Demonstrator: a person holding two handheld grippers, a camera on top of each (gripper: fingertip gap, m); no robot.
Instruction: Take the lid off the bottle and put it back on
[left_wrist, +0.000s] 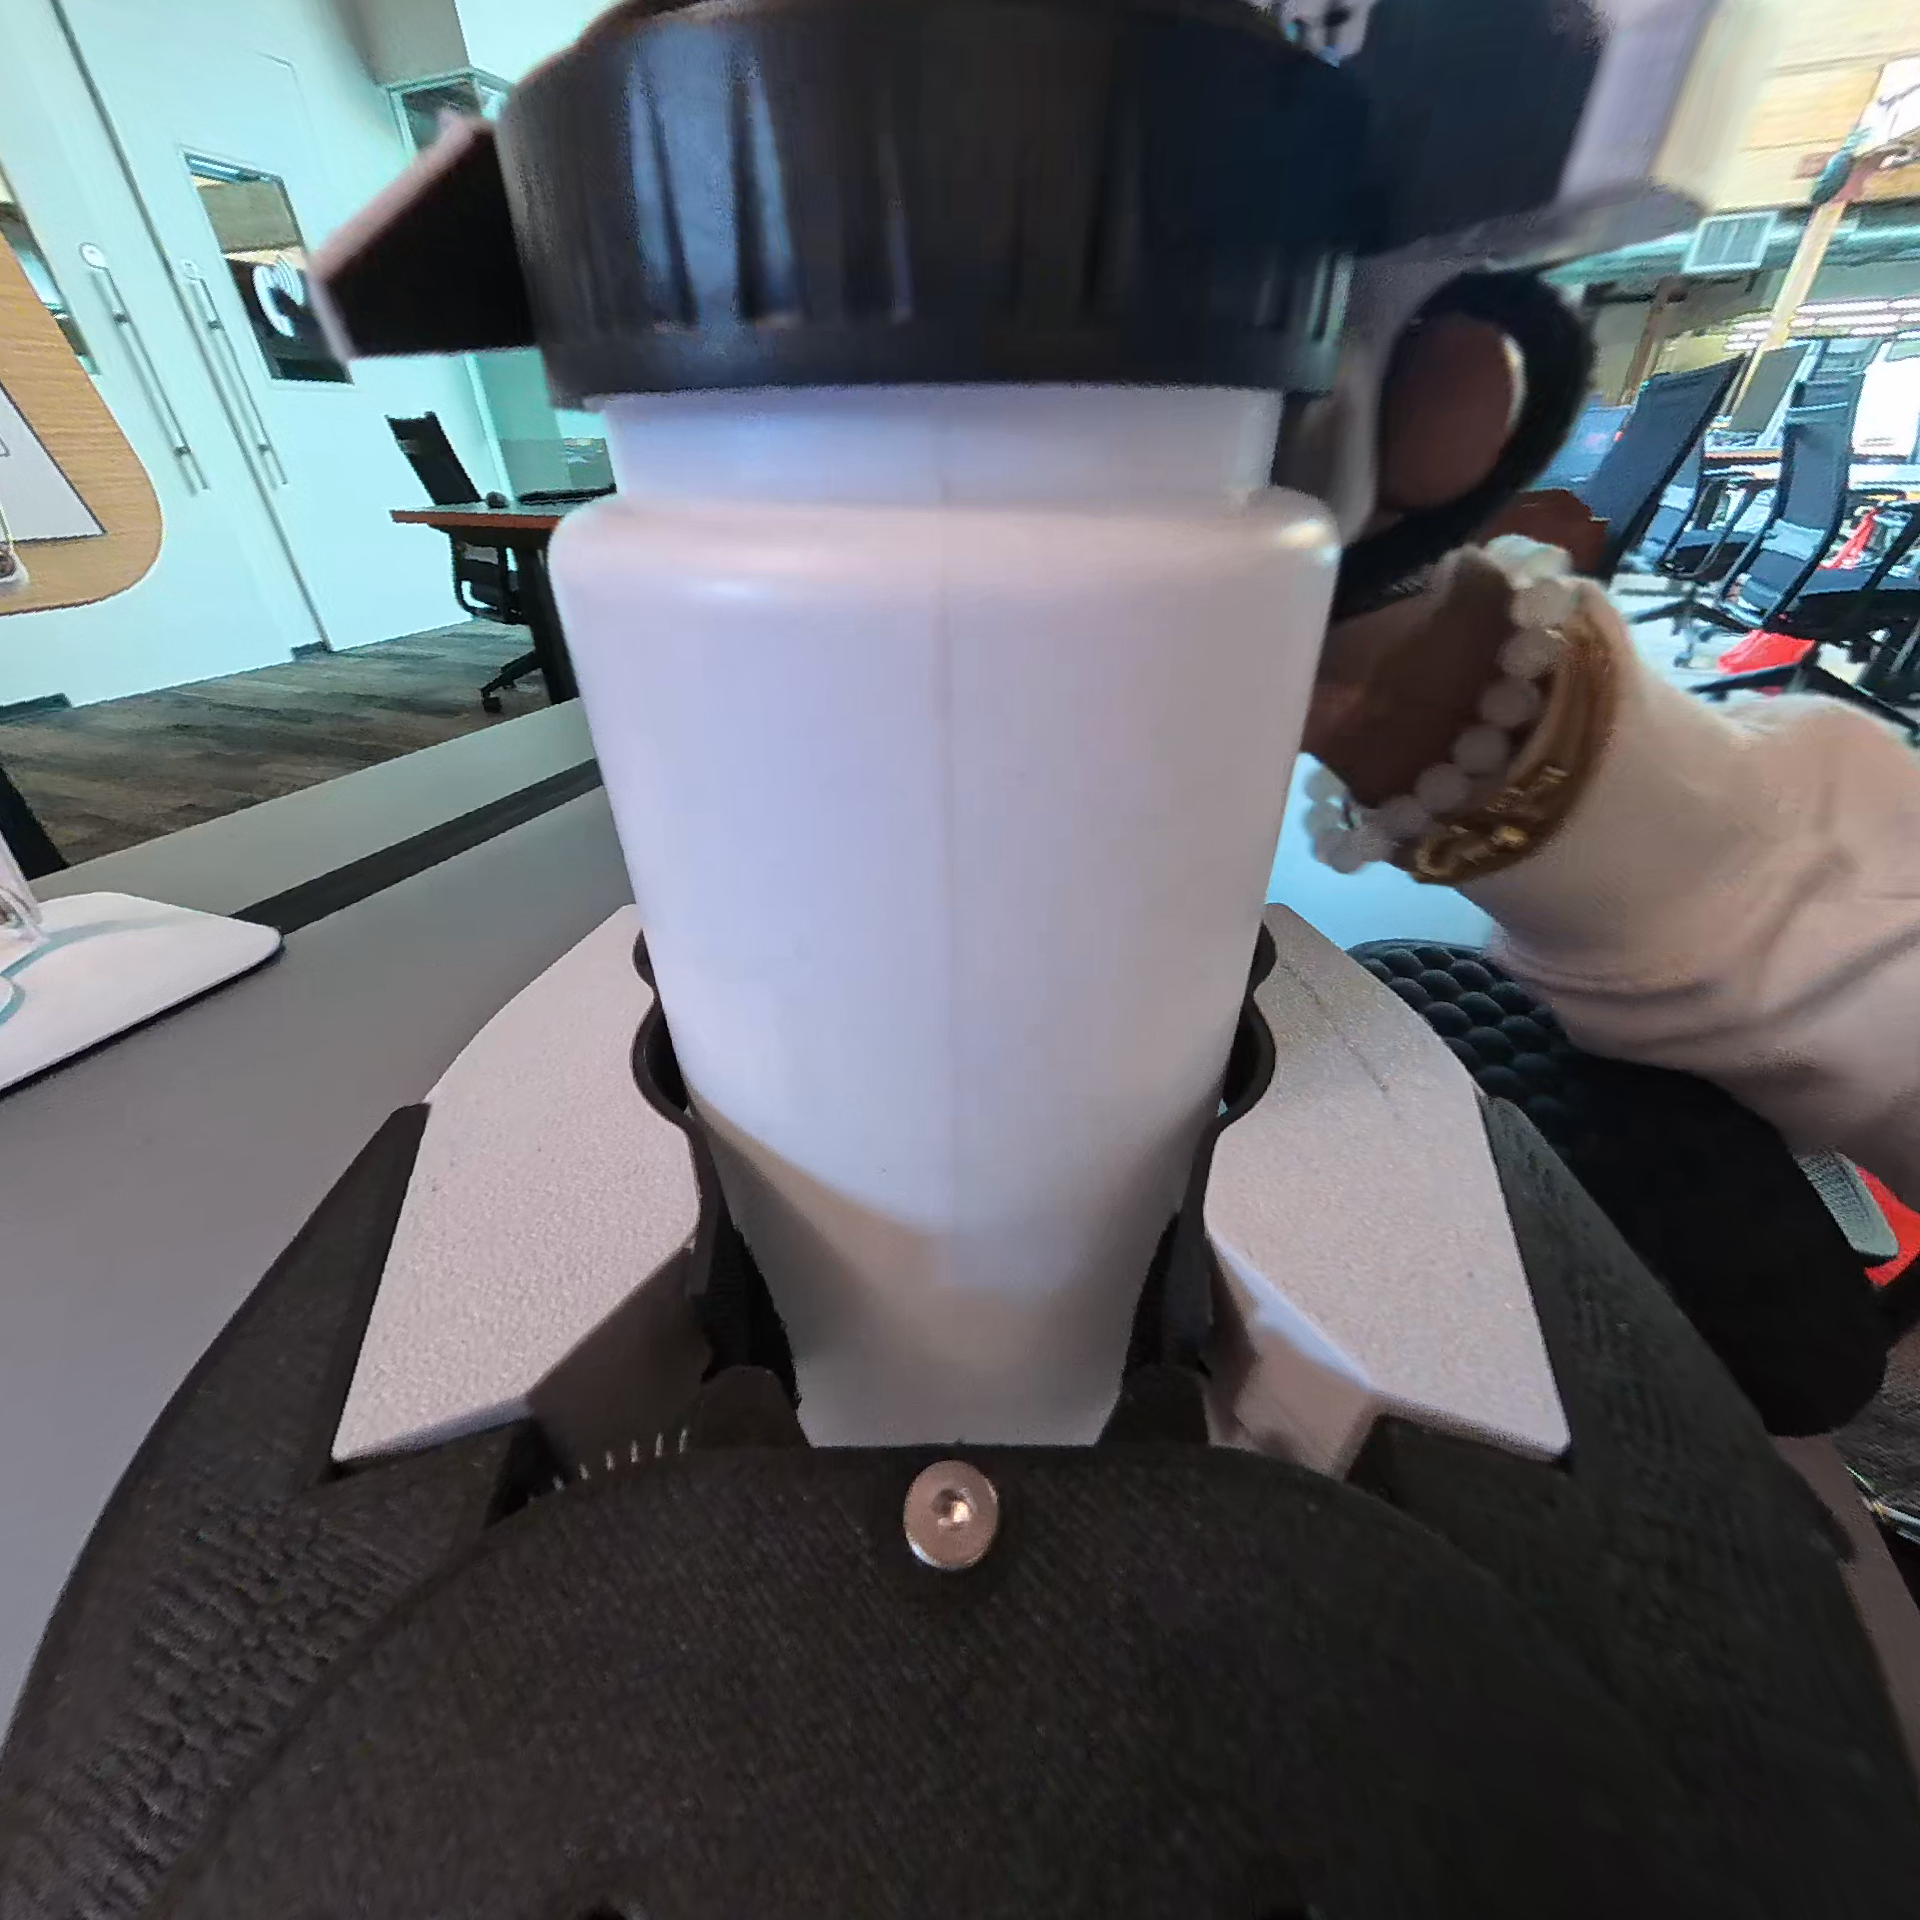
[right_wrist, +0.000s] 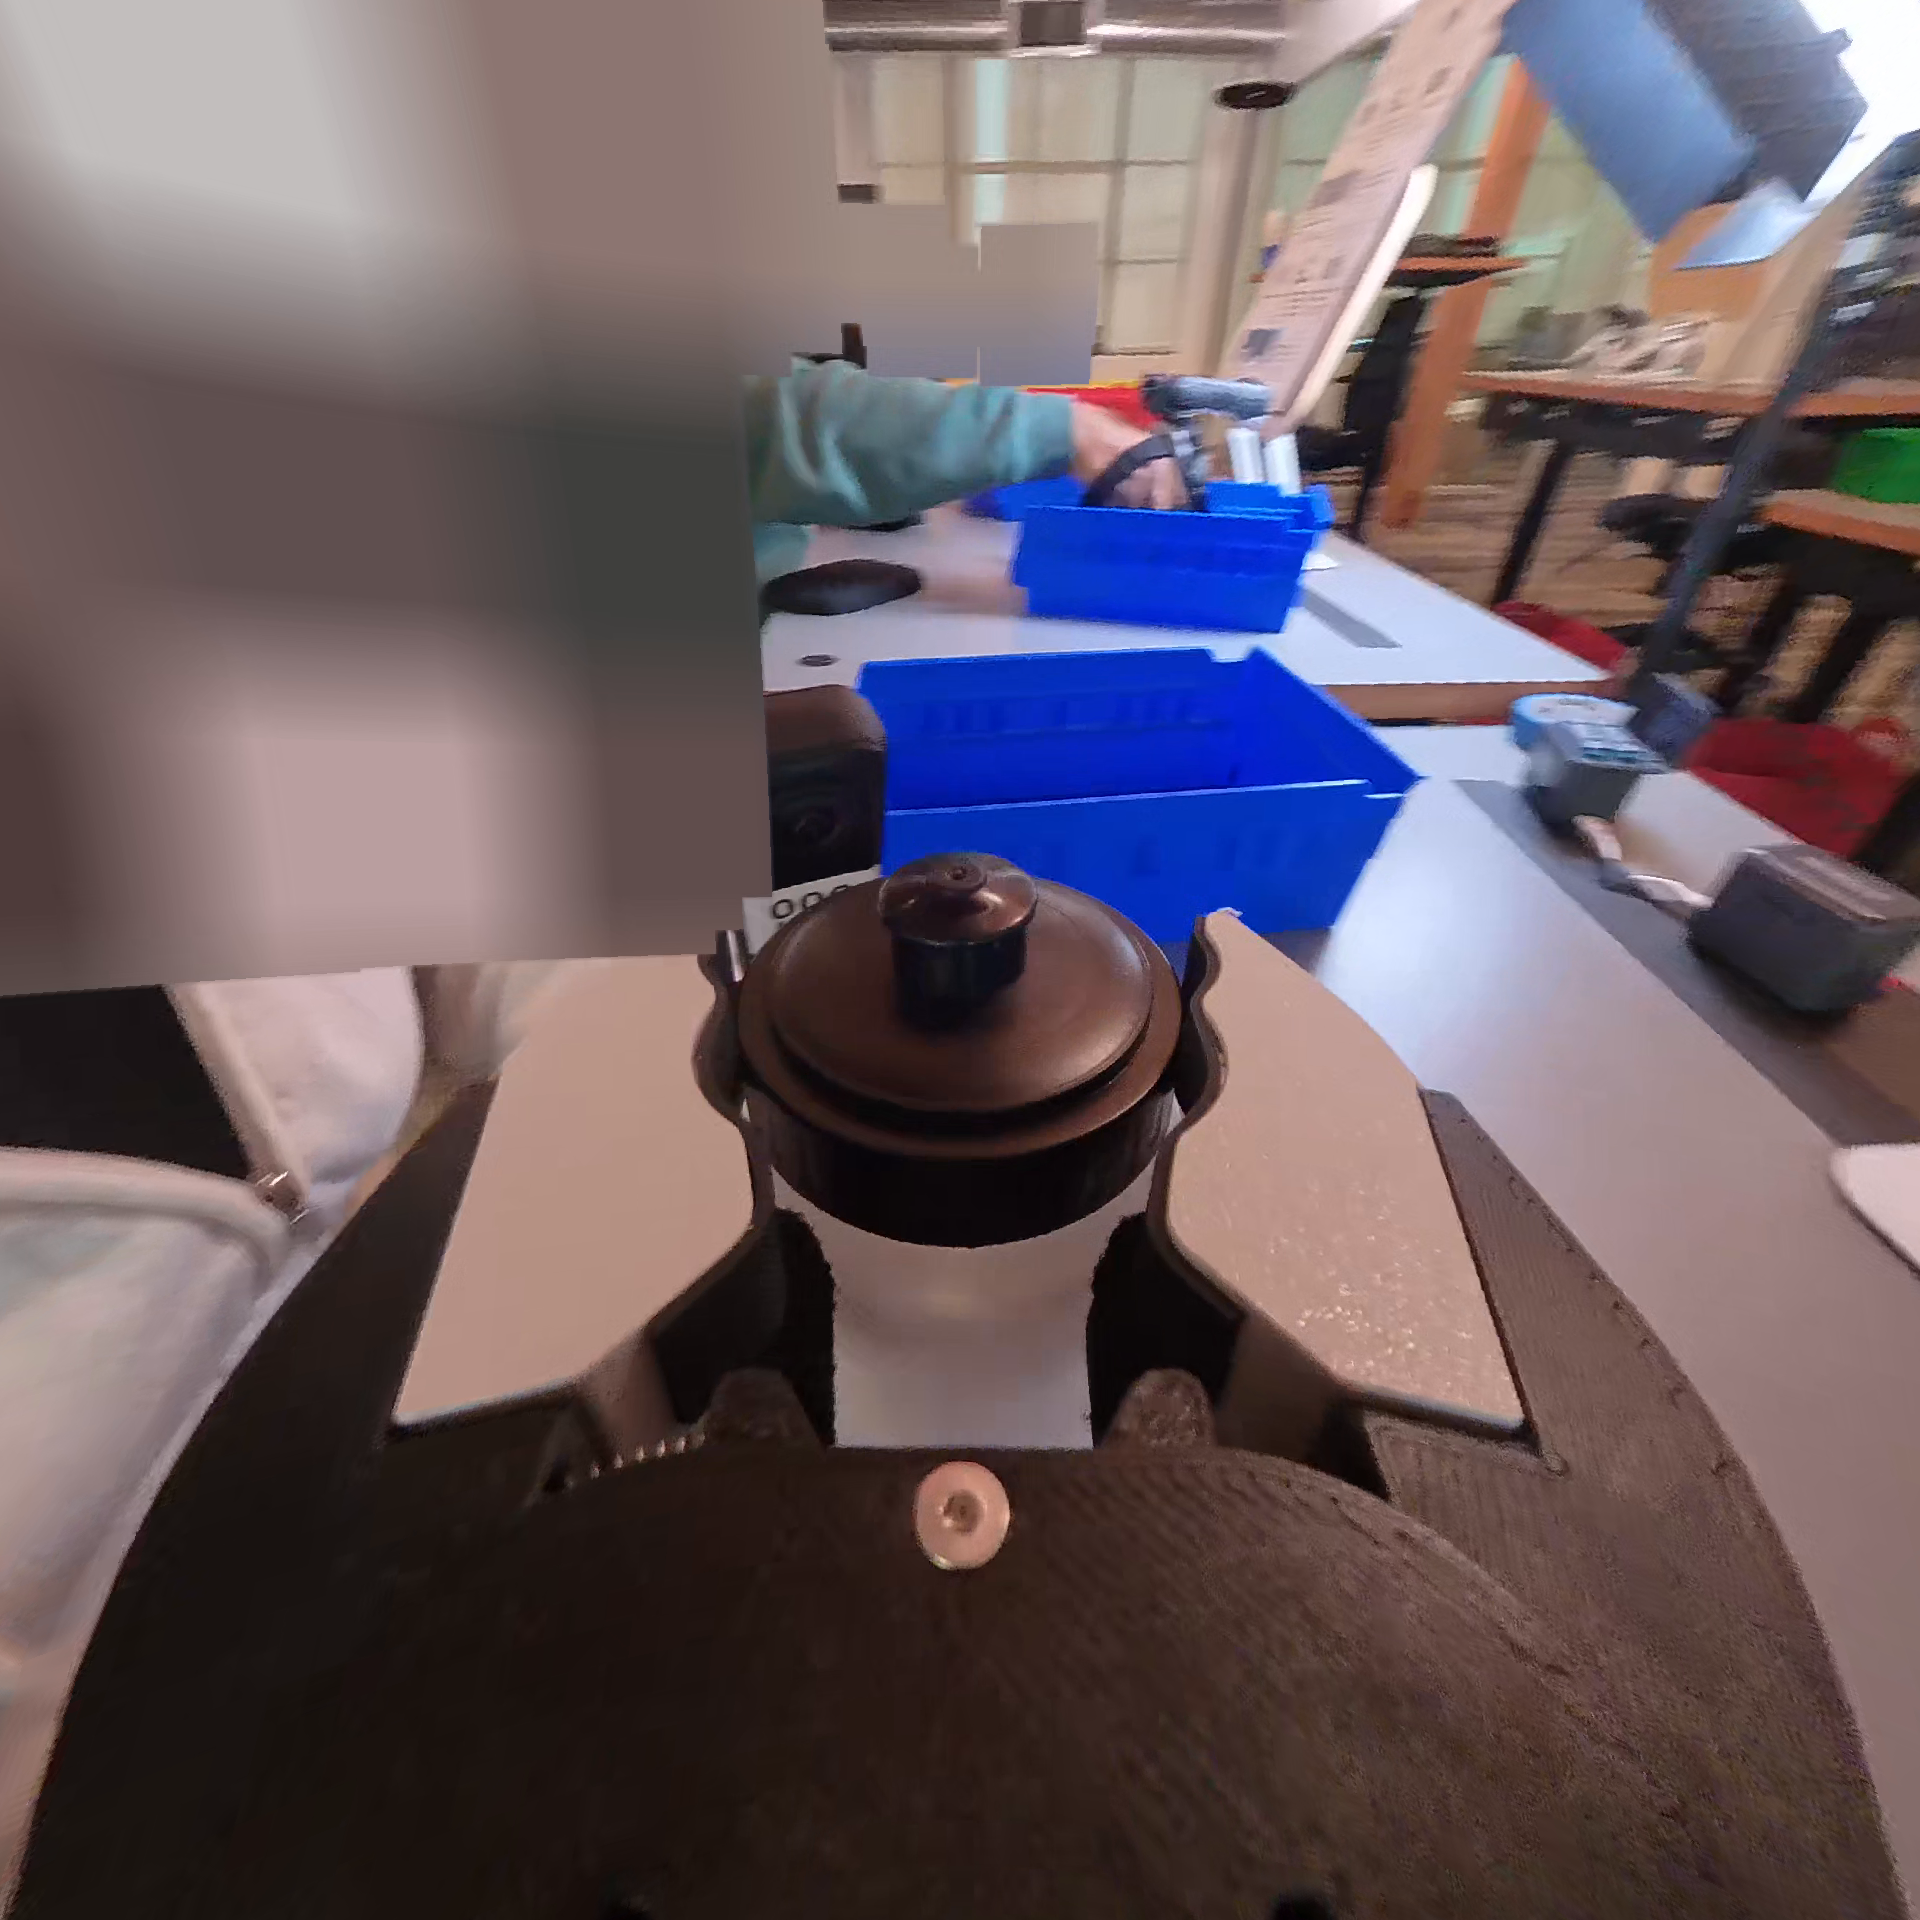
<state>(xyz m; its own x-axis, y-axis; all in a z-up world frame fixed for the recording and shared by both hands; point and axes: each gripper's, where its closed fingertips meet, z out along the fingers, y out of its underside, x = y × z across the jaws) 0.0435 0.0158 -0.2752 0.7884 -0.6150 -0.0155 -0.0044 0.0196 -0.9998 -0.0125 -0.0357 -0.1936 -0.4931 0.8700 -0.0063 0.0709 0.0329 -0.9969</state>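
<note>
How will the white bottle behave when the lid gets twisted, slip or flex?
The white bottle looks smooth and tapered, so it may spin or creep in the left tongs. Seamed plastic probably flexes a little. The ribbed black lid should grip well in the right tongs.

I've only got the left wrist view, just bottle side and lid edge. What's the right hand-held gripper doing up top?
Observer: The right hand-held gripper is shut on the black lid, one finger either side.
Operator: Is the lid off yet?
Observer: No, it sits on the white bottle neck, with a capped spout standing at its centre.
Operator: What's behind it?
Observer: A blue bin on the table just beyond the lid.
</note>
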